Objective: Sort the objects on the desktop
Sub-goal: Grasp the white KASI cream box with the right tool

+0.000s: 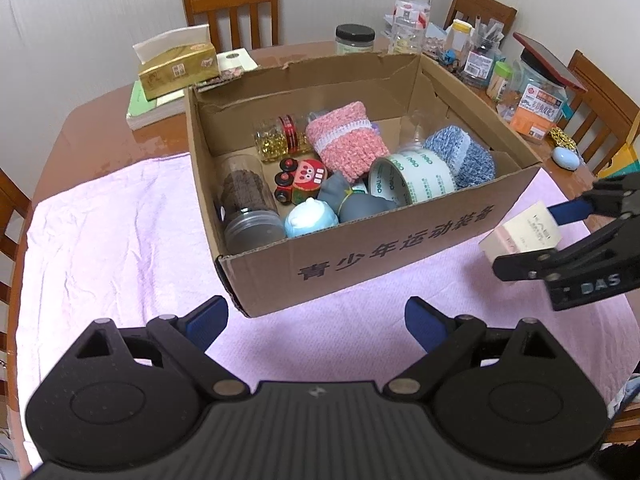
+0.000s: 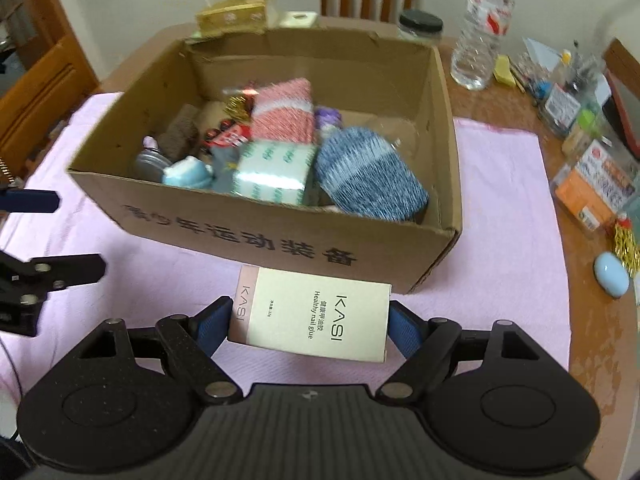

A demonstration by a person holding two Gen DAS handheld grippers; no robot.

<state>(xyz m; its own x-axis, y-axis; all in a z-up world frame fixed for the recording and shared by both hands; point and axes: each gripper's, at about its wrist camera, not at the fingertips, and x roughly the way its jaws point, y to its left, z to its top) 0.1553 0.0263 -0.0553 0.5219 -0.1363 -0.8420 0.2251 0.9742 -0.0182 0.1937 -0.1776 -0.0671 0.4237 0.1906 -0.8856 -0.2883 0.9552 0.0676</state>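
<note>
One cardboard box (image 2: pixel 256 236), ahead of both my grippers, on one pink cloth (image 2: pixel 500 184). Inside I count two knitted pouches, one tape roll (image 1: pixel 412 178). My right gripper (image 2: pixel 310 322) clamps one nail-glue carton (image 2: pixel 316 318); my left gripper (image 1: pixel 316 322) gapes wide, empty.

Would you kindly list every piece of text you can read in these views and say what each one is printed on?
"KASI", "Healthy nail glue", "健康甲油胶": small box held in the right tool.
"青少年运动装备": front of the cardboard box.
"deli": tape roll, repeated, upside down.
"DAS": right tool's body, rest cut off.
Too small or blurred: tissue box, orange-labelled jar, bottle label.
</note>
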